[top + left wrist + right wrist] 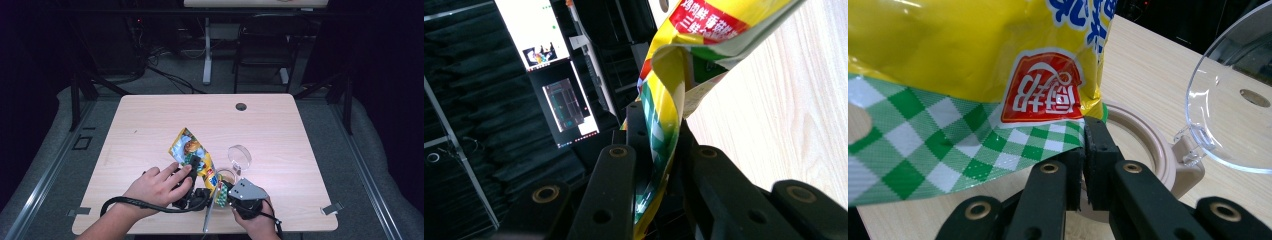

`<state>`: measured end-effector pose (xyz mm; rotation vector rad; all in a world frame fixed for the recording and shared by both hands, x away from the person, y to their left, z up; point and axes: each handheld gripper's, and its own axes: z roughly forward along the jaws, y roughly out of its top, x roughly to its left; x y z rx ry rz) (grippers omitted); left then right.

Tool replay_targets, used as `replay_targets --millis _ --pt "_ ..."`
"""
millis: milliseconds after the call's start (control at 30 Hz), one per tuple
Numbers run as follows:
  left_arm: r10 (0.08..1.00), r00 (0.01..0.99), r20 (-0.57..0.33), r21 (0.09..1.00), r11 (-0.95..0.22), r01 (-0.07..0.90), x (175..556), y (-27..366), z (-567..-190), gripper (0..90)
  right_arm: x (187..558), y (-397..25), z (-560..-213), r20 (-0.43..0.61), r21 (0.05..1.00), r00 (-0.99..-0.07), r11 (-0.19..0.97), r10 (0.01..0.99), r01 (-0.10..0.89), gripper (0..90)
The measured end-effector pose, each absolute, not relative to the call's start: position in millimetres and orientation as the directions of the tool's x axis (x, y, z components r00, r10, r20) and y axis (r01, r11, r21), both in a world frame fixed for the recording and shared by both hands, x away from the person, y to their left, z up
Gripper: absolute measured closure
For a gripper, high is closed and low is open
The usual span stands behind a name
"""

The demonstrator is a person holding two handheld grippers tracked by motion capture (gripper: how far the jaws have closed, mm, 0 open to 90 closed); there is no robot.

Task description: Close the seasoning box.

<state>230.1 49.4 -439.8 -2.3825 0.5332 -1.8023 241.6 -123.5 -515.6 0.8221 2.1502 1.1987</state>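
I have the snack bag (192, 152) held over the near-centre of the table (150, 125), both grippers on it. L gripper (659, 165): jaws pressed onto a folded edge of the bag, which passes between them. R gripper (1083, 150): jaws closed, pinching the bag's green-check bottom seam at its corner. Just beyond sits a beige container (1153, 150) w/ clear hinged lid (1233, 110) standing open, near the bag.

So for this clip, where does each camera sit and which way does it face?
High view: above the person's side, looking forward and down at the table; both hands show.
Left gripper view: on the left tool, looking along its jaws, shut on the snack bag.
Right gripper view: on the right tool, facing the clear lid.
All share the bag.
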Motion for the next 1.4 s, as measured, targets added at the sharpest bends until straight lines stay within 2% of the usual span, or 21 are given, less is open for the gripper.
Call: replay_targets --millis 767,1400 --pt "-0.341 0.231 0.911 -0.293 -0.931 -0.217 231 50 -438 86.0 241 -125 -515 -0.156 0.877 -0.667 0.413 0.728 0.245 87.0" --pt "-0.207 0.303 0.930 -0.151 -0.968 -0.199 237 64 -444 86.1 240 -123 -513 -0.174 0.877 -0.668 0.423 0.724 0.230 87.5"
